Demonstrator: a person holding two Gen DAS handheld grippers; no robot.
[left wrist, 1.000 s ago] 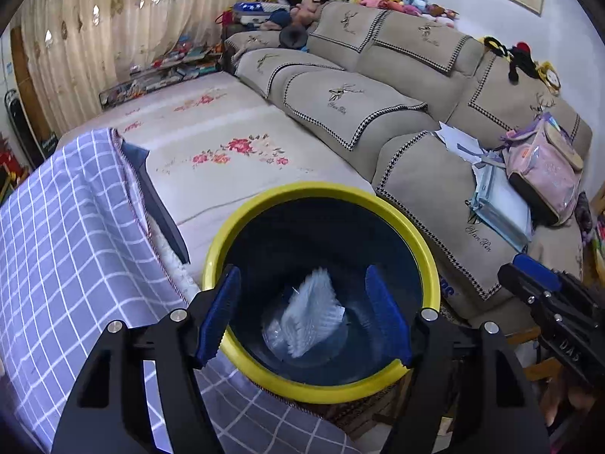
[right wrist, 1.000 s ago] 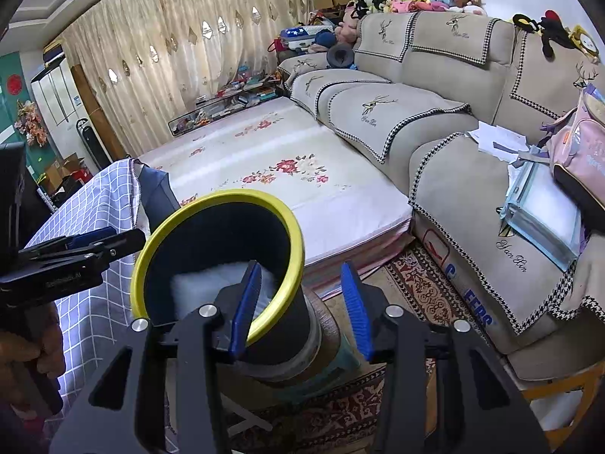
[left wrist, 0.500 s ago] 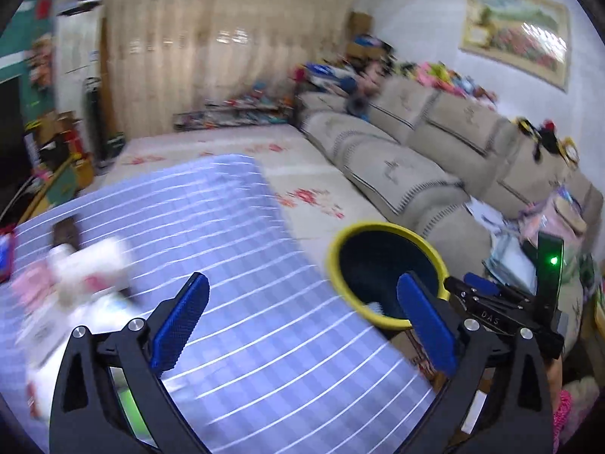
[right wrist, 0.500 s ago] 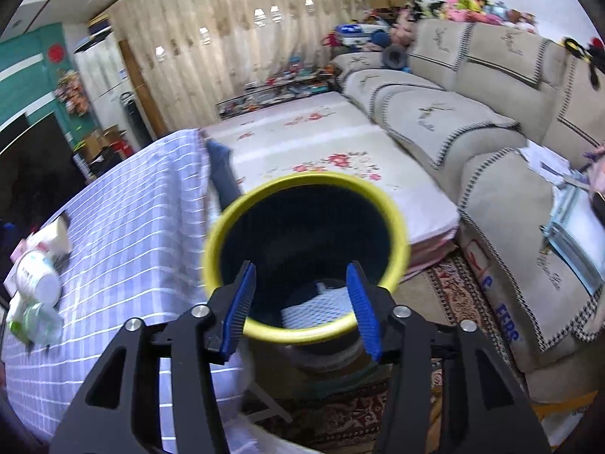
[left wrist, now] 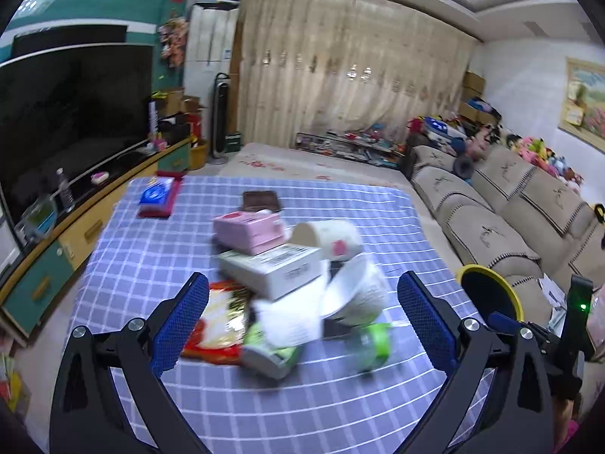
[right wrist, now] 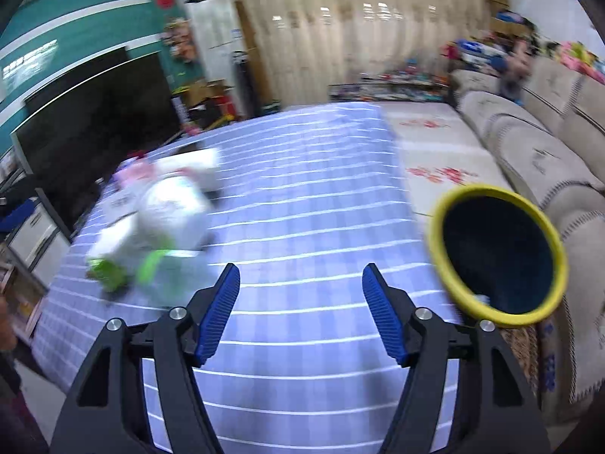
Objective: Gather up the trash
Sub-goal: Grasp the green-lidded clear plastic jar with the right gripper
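Left gripper (left wrist: 302,317) is hanging wide open, empty, over the trash pile (left wrist: 287,283) on the checked table (left wrist: 340,408). Right gripper (right wrist: 300,314) is also spread open, gripping nothing, above bare cloth, with the pile to its left. Yellow-rimmed bin (right wrist: 499,257) is sitting just off the table's right edge, beside the sofa (right wrist: 537,151). Both views are blurry.

We count two grippers, left (left wrist: 302,316) and right (right wrist: 300,316), one yellow-rimmed bin (right wrist: 497,261), one pink box (left wrist: 249,231), one white box (left wrist: 272,268), two paper cups (left wrist: 327,240) and one snack bag (left wrist: 219,321).
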